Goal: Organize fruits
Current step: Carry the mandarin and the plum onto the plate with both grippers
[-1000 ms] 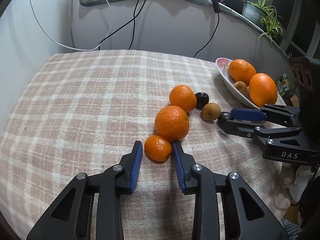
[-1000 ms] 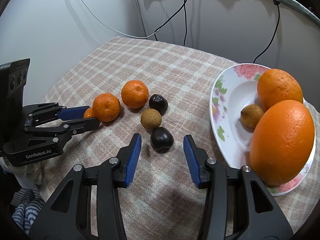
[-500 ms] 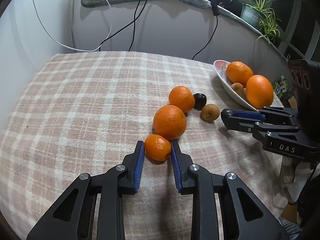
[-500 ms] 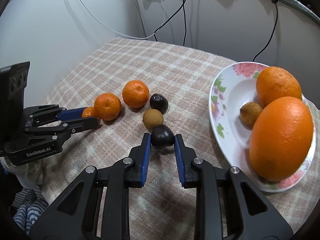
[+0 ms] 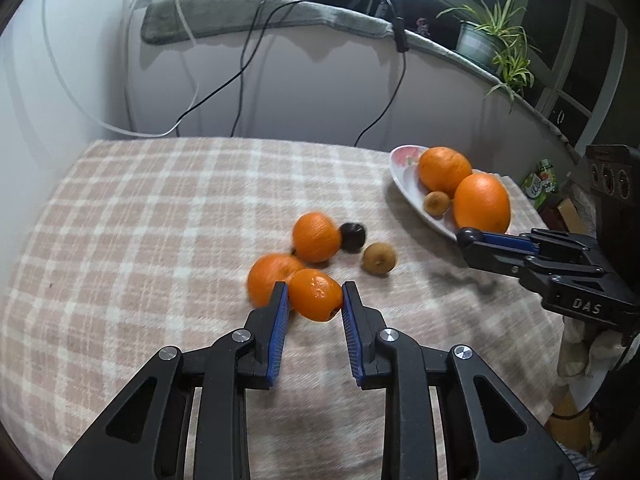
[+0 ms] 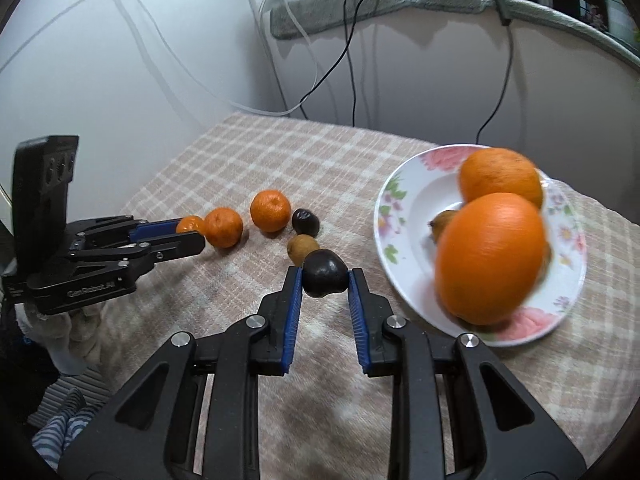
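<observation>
My left gripper (image 5: 314, 294) is shut on a small orange mandarin (image 5: 316, 295), held just above the checked cloth. Behind it lie two bigger mandarins (image 5: 316, 237) (image 5: 269, 280), a dark plum-like fruit (image 5: 353, 236) and a brown round fruit (image 5: 379, 258). My right gripper (image 6: 325, 278) is shut on a dark purple fruit (image 6: 324, 273), lifted off the cloth left of the flowered plate (image 6: 404, 208). The plate holds two large oranges (image 6: 490, 258) (image 6: 500, 178) and a small brown fruit (image 6: 442, 222). In the left wrist view the right gripper (image 5: 466, 237) shows by the plate's near rim.
The checked cloth (image 5: 160, 216) covers a table against a white wall with hanging cables (image 5: 248, 68). A potted plant (image 5: 486, 40) stands on the grey-padded ledge. A green carton (image 5: 540, 184) sits beyond the table's right edge. Striped fabric (image 6: 68, 420) lies below the table's left edge.
Both grippers closed on their fruits and lifted them off the cloth. The right one closed on the dark fruit and moved toward the plate; the left one raised the small mandarin.
</observation>
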`<state>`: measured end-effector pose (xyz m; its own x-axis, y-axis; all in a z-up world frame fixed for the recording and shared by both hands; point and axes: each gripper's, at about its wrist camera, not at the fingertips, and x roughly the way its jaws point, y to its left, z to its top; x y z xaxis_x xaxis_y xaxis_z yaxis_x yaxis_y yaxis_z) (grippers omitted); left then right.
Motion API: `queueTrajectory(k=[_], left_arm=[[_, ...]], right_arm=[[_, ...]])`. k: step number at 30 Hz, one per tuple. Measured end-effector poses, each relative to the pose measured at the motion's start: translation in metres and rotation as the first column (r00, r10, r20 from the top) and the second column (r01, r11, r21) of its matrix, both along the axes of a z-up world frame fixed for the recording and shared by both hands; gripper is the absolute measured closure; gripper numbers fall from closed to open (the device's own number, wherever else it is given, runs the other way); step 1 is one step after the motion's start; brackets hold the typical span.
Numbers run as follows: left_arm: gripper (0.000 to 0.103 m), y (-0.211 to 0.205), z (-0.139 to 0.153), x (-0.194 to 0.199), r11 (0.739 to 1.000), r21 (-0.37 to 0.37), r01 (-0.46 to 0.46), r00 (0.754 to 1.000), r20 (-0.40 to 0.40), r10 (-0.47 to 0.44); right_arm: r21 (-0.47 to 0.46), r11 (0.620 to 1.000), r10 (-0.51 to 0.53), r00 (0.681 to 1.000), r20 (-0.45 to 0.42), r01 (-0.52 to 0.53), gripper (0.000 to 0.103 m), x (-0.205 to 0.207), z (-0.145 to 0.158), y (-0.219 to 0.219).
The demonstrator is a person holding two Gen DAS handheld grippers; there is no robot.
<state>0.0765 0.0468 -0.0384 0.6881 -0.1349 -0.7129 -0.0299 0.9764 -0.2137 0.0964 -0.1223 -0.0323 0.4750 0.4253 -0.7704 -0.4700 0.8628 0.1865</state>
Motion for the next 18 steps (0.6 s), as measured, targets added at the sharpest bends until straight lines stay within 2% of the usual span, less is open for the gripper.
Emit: queueTrajectory(k=[10, 18], left_arm=[[0.078, -0.038, 0.015, 0.035, 0.996, -0.033, 0.085, 0.996, 0.042, -0.083], [0.078, -0.068, 0.016, 0.065, 0.989, -0.041, 0.143, 0.989, 0.048, -0.141]], right_arm=[[0.016, 0.996, -0.085, 0.994, 0.062, 0.085, 0.079, -0.006, 0.031, -0.049], [0.020, 0.988, -0.157, 0.984, 0.080, 0.155, 0.079, -0.002, 0.038, -0.085]])
